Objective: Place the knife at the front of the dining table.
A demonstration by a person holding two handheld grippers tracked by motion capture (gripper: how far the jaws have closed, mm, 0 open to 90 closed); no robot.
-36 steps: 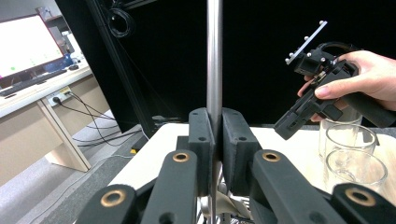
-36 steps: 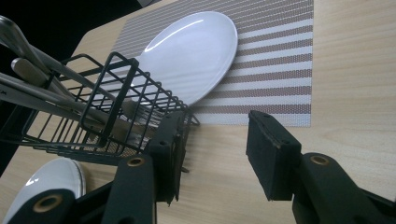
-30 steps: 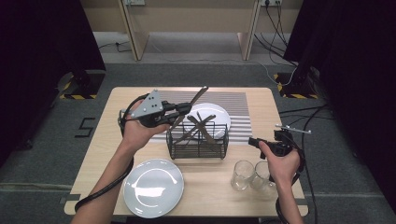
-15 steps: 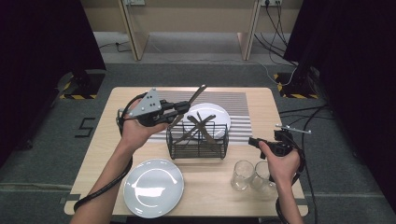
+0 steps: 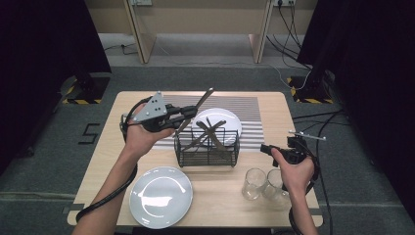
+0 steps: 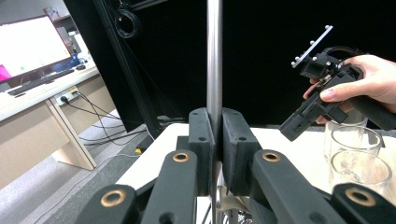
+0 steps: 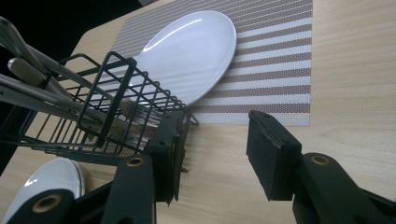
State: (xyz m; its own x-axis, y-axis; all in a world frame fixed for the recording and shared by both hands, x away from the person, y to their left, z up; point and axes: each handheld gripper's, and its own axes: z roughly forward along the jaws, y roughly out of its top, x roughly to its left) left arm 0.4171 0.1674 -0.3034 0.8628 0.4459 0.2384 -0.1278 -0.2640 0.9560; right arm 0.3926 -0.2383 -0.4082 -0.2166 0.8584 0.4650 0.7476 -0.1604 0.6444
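My left gripper (image 5: 187,115) hovers over the left end of the black wire basket (image 5: 208,147), shut on a steel utensil (image 5: 201,102) that slants up to the right. In the left gripper view the pads (image 6: 201,140) clamp the utensil's thin shaft (image 6: 214,70), which stands upright. Several more pieces of cutlery (image 5: 210,133) lean crossed inside the basket. My right gripper (image 5: 265,148) stays low, right of the basket, jaws open with nothing between them (image 7: 215,149), pointing at the basket (image 7: 93,116).
A white plate (image 5: 227,117) lies on the striped placemat (image 5: 249,105) behind the basket. Another white plate (image 5: 160,196) sits at the front left. Two clear glasses (image 5: 254,183) (image 5: 274,187) stand under my right hand, near the front edge.
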